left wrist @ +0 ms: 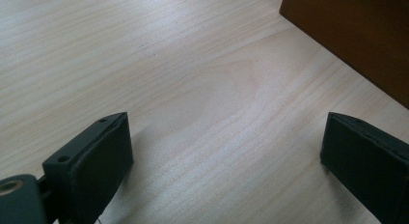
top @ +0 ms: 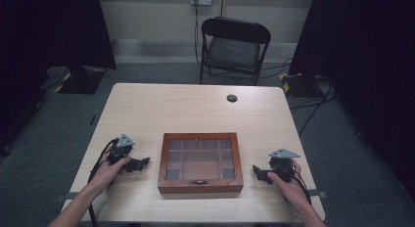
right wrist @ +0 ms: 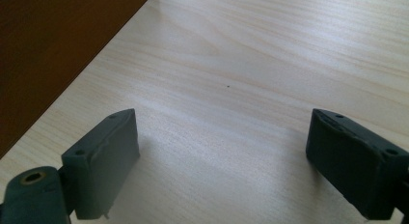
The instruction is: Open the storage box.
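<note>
Beside the wooden box, left gripper and right gripper (jaws wide apart).

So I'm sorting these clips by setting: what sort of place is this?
Probably a lab or studio set up for recording. A bare wooden table stands on grey carpet, dark curtains hang at both sides, and cables trail across the floor near a folding chair.

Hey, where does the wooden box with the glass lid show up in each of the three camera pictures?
High view: the wooden box sits at the table's near middle, between the left gripper and right gripper.
Left gripper view: its brown side wall fills the top right corner.
Right gripper view: its side wall fills the top left corner.
Shared landmark: the pale wood-grain table.
</note>
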A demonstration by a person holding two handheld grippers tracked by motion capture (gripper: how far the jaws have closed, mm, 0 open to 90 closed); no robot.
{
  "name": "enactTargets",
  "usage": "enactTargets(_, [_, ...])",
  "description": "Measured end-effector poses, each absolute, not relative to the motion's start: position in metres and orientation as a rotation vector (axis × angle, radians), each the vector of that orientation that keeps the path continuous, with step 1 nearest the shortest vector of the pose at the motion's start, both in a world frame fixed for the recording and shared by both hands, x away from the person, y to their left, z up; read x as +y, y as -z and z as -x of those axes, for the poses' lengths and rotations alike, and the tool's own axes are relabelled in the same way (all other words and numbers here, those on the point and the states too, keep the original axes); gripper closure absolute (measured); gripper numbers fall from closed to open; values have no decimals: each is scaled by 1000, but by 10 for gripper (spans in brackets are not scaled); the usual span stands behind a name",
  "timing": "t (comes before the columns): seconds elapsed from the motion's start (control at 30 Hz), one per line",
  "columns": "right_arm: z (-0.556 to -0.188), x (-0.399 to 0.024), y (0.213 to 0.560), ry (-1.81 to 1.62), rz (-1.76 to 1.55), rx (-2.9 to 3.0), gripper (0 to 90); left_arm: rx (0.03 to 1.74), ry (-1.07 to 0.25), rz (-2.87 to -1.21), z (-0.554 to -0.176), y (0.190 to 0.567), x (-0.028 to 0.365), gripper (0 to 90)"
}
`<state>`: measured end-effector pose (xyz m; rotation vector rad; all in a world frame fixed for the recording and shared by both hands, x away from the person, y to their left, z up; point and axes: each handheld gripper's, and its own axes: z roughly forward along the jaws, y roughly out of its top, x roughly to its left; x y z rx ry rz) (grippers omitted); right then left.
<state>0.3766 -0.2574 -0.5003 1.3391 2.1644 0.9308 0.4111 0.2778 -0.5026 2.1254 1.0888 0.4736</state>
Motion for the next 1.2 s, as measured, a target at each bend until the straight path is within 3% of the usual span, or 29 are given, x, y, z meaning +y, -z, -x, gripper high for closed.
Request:
enactTargets(0.2, [-378,-258,499,-923,-1332,2178,112,1089,-473,-2126,-411,503,278,36])
enactTargets(1.2, [-370,-249,445,-1130,-1231,2253,301,1086,-472,-2130,-411,502,278,35])
